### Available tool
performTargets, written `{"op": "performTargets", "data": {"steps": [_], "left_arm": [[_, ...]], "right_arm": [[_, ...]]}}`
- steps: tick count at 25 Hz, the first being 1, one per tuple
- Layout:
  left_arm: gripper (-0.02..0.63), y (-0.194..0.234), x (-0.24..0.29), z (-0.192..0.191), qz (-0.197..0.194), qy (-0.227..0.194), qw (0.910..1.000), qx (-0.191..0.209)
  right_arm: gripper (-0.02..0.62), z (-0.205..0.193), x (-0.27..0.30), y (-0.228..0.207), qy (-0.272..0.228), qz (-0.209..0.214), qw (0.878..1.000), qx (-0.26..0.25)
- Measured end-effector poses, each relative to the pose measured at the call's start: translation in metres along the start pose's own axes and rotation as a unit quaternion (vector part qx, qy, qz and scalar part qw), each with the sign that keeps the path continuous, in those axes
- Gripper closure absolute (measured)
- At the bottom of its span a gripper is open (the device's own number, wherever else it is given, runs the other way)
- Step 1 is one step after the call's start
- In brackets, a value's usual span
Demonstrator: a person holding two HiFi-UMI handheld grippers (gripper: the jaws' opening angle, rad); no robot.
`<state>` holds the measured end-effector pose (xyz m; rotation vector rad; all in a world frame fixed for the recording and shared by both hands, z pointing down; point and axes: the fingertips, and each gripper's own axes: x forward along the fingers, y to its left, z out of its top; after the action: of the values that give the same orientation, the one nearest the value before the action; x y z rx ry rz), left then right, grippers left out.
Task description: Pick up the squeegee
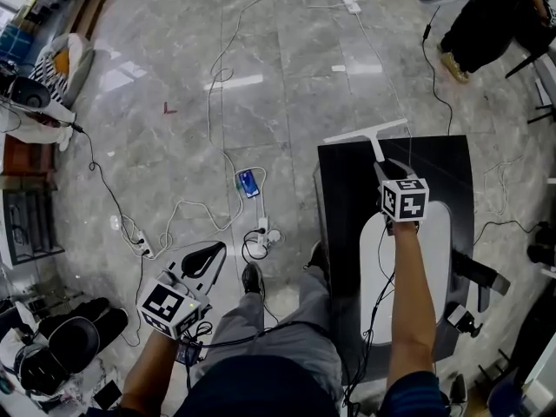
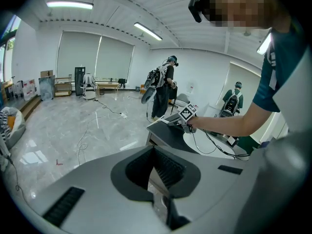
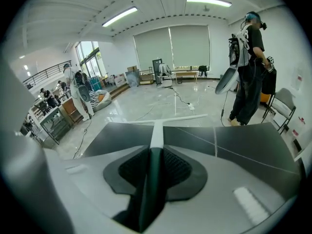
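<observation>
Black table (image 1: 347, 181) at rt, w/ a white oval panel (image 1: 439, 233) on its near part. Grey marble floor (image 1: 287, 68) has white cables (image 1: 217, 75) trailing across and a power strip (image 1: 351, 3) at top. Blue item (image 1: 248, 183), maybe a phone, lies near table's left edge. Red mark (image 1: 169, 108) farther left. Person in black (image 1: 486, 20) stands top rt.

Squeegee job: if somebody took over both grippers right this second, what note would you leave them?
Right gripper: shut on the squeegee by its handle, above the black table.
Left gripper: shut, empty, held low over the floor at the person's left.
Squeegee: blade lies along the table's far edge; whether it is off the surface cannot be told.
Done: the grasp.
Left: lift it clear of the table.
</observation>
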<state>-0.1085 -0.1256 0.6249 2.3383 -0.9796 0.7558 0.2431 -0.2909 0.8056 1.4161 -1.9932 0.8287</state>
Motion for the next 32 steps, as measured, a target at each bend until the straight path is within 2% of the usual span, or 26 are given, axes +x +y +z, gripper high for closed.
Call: {"op": "performTargets", "data": {"steps": [13,20,32], "left_arm": [[0.600,-0.001,-0.004,0.008,0.011,-0.003,0.9999,0.001],[0.600,-0.001,-0.015,0.008,0.012,-0.013,0.9998,0.001],[0.600,-0.002,-0.034,0.010,0.024,-0.023,0.9994,-0.002]], "right_arm": [[0.494,0.000,-0.002,-0.003,-0.004,-0.009,0.999,0.033],[0.494,0.001,-0.007,0.005,-0.009,0.016,0.996,0.085],[0.494,0.025,-0.030,0.025,-0.037,0.028,0.995,0.092]]}}
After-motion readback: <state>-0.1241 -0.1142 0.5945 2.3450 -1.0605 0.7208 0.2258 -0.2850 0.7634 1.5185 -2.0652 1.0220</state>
